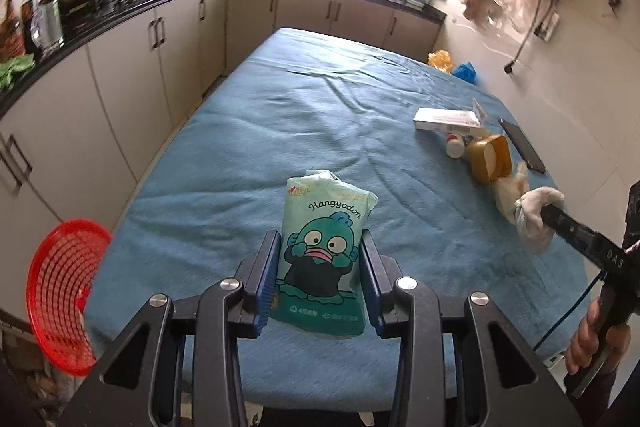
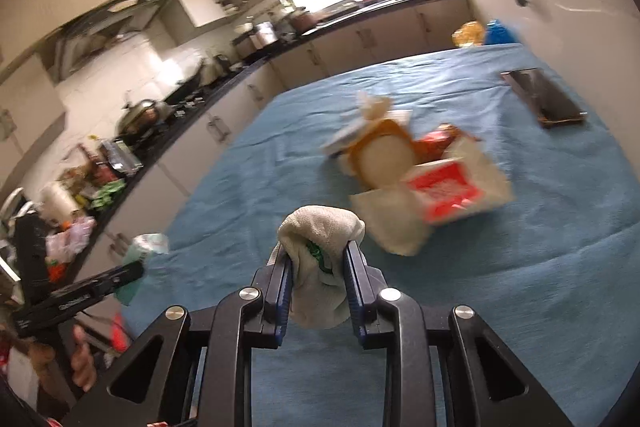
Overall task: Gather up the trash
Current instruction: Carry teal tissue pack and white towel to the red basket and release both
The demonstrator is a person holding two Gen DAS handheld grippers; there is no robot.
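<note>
A pale green tissue packet (image 1: 324,259) printed with a cartoon fish and the word "Hangyodon" stands pinched between the blue pads of the left gripper (image 1: 320,275), held just above the blue cloth (image 1: 304,115) that covers the table. To the left of the packet, off the table's edge, a red mesh basket (image 1: 64,291) shows tilted toward the camera, likely the place for the trash. To the packet's right, the right gripper (image 2: 318,283) is clamped on a crumpled white tissue wad (image 2: 320,259) with a bit of green showing inside it, also lifted off the cloth. Beyond that wad, farther from the packet, a heap of litter remains on the cloth: a torn red and white carton (image 2: 440,191), a round orange-rimmed lid or tub (image 1: 490,157), a small white bottle (image 1: 456,147) and a long white box (image 1: 446,119). A dark phone (image 2: 544,99) lies at the far right, well apart from the packet; it is probably not trash and could be grabbed by mistake. The soft packet may slip or buckle if the pinch is shallow, and the light wad may drop out before reaching the basket. The right wrist view is blurred, so fine detail there is uncertain.
</note>
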